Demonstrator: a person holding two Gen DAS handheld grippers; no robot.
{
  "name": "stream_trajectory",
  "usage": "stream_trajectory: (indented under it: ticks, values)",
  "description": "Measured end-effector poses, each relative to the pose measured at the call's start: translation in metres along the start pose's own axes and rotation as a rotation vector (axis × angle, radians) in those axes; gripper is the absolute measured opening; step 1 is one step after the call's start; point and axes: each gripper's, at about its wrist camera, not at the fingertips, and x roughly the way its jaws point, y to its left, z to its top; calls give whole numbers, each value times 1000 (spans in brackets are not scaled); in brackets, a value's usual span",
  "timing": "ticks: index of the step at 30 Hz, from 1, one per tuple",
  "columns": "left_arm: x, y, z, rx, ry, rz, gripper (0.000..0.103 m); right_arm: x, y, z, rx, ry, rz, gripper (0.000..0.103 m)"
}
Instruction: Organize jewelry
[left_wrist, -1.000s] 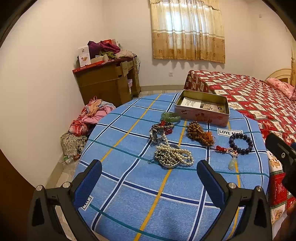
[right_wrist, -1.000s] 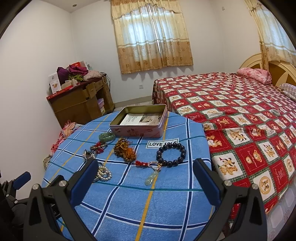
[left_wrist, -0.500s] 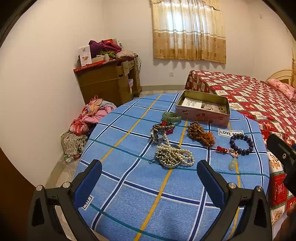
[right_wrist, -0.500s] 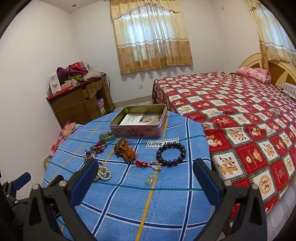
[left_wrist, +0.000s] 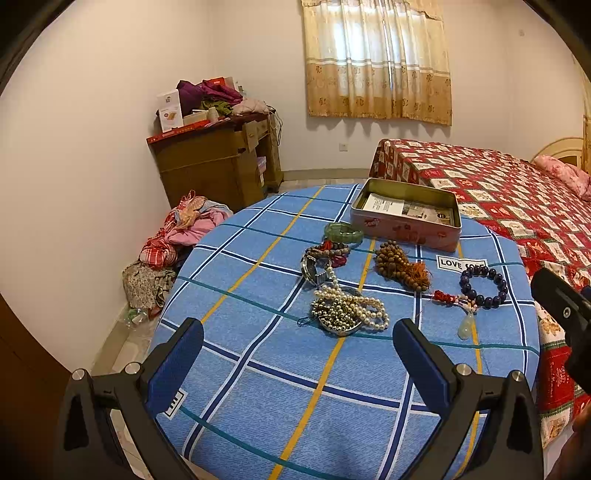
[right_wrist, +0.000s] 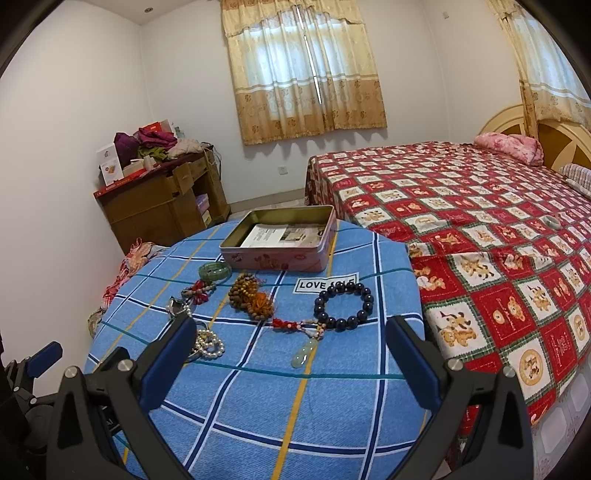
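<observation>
Jewelry lies spread on a round table with a blue plaid cloth (left_wrist: 258, 369). A pearl strand heap (left_wrist: 347, 312), a watch (left_wrist: 314, 267), a green bangle (left_wrist: 343, 232), brown wooden beads (left_wrist: 400, 264) and a dark blue bead bracelet (right_wrist: 343, 304) with a jade pendant (right_wrist: 303, 352) are all loose. An open pink tin (right_wrist: 280, 240) with papers inside stands at the far side. My left gripper (left_wrist: 297, 354) hangs open over the near edge, short of the pearls. My right gripper (right_wrist: 290, 349) is open too, nothing between its fingers.
A bed with a red patterned cover (right_wrist: 480, 206) runs along the right of the table. A wooden cabinet (left_wrist: 218, 162) piled with clothes stands by the far wall. A heap of clothes (left_wrist: 177, 236) lies on the floor to the left.
Both views have drifted very slightly; the jewelry and the tin have not moved and both grippers stay open.
</observation>
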Motion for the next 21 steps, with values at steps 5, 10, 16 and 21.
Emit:
stream_trajectory:
  ticks: [5,10,16,21]
  values:
    - [3,1,1,-2,7,0,102,1,0,0,-2,3,2,103]
    - [11,0,-1,-2,25,3,102,9,0,-1,-4,30,5,103]
    - [33,15,-8,-18,57,34,102,27,-3,-4,-9,79,15,100]
    - [52,36,-6,-61,66,48,102,64,-8,-5,-6,213,55,67]
